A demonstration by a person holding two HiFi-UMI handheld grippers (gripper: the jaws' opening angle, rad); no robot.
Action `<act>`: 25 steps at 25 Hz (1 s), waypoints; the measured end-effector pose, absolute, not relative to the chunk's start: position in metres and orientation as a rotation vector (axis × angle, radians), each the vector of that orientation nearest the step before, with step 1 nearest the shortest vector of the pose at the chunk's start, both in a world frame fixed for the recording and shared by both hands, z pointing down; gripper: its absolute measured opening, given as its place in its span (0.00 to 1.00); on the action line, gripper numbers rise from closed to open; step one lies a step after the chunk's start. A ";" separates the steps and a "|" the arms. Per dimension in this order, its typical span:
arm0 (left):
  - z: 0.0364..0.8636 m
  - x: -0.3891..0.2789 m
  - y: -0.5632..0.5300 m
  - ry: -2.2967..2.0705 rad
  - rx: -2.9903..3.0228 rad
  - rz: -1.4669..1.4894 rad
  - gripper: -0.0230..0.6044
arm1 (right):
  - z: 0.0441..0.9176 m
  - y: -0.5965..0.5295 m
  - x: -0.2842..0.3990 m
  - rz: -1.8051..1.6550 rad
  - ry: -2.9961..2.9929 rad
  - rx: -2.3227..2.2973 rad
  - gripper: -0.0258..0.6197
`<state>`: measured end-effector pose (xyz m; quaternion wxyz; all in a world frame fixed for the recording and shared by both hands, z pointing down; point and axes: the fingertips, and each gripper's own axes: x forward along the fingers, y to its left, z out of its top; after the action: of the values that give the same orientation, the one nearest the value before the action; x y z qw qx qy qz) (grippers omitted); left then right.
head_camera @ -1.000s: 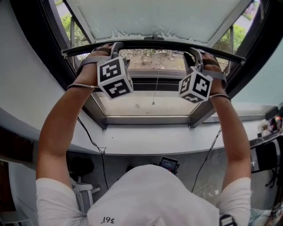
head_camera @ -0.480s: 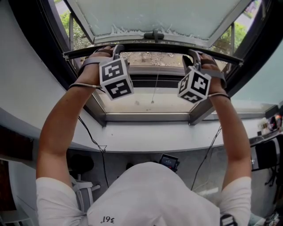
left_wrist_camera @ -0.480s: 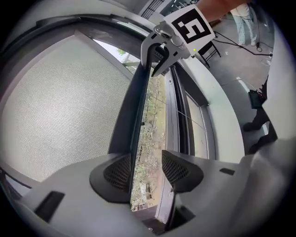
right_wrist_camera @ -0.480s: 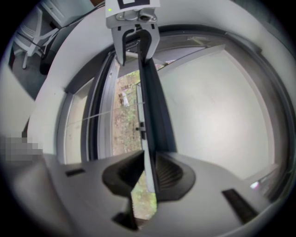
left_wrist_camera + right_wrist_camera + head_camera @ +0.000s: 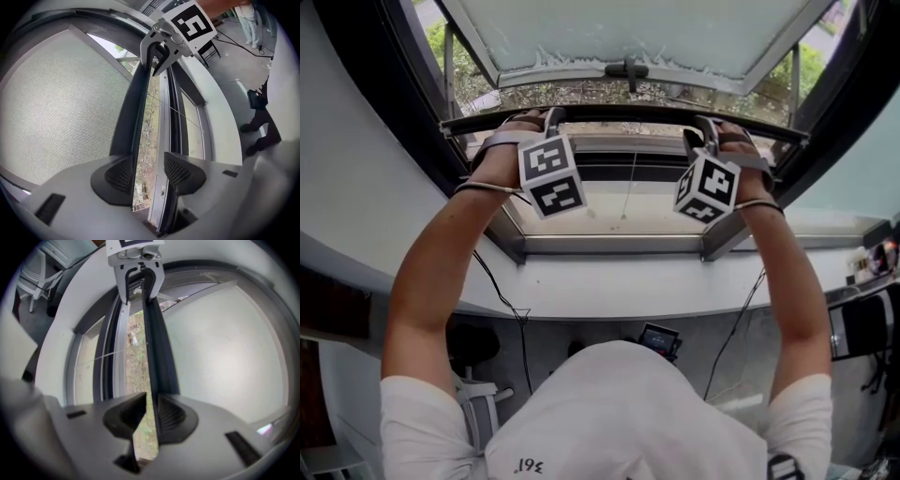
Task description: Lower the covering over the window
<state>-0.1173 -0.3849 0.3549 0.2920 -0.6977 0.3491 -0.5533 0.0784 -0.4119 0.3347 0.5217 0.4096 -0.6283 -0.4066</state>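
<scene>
**White sill above a grey floor**

We see a white window sill (image 5: 609, 291) curving across the middle of the head view. A black cable (image 5: 492, 286) trails over its left part and drops toward the grey floor (image 5: 581, 342) below. Small colourful objects (image 5: 874, 264), too small for us to name, sit at the sill's right end, by the frame's right edge. On the floor we make out a small device with a lit screen (image 5: 657, 345) at centre and a white chair (image 5: 478, 408) at lower left.

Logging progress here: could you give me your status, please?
Left gripper open, against bottom bar. Right gripper shut on it. Shade partly down. Nothing seen blocking.
</scene>
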 end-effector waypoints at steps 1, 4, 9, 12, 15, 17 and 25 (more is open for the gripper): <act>0.356 -0.117 -0.384 0.928 -1.865 -1.475 0.37 | 0.335 -0.411 0.078 -0.967 -1.507 0.980 0.18; 0.359 -0.117 -0.381 0.919 -1.885 -1.476 0.37 | 0.340 -0.410 0.078 -0.948 -1.508 0.972 0.18; 0.370 -0.117 -0.379 0.904 -1.906 -1.491 0.37 | 0.351 -0.409 0.078 -0.929 -1.505 0.956 0.18; 0.375 -0.117 -0.377 0.897 -1.915 -1.500 0.38 | 0.356 -0.408 0.079 -0.912 -1.510 0.948 0.18; 0.384 -0.116 -0.375 0.885 -1.930 -1.512 0.39 | 0.364 -0.405 0.079 -0.897 -1.508 0.934 0.18; 0.391 -0.116 -0.374 0.875 -1.939 -1.524 0.40 | 0.371 -0.404 0.080 -0.885 -1.500 0.916 0.18; 0.421 -0.116 -0.370 0.835 -1.958 -1.590 0.42 | 0.401 -0.401 0.080 -0.823 -1.505 0.857 0.18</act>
<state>-0.1165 -0.3699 0.4211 0.2398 -0.7154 0.3052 -0.5811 0.0799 -0.4012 0.4013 0.5744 0.3658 -0.6426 -0.3512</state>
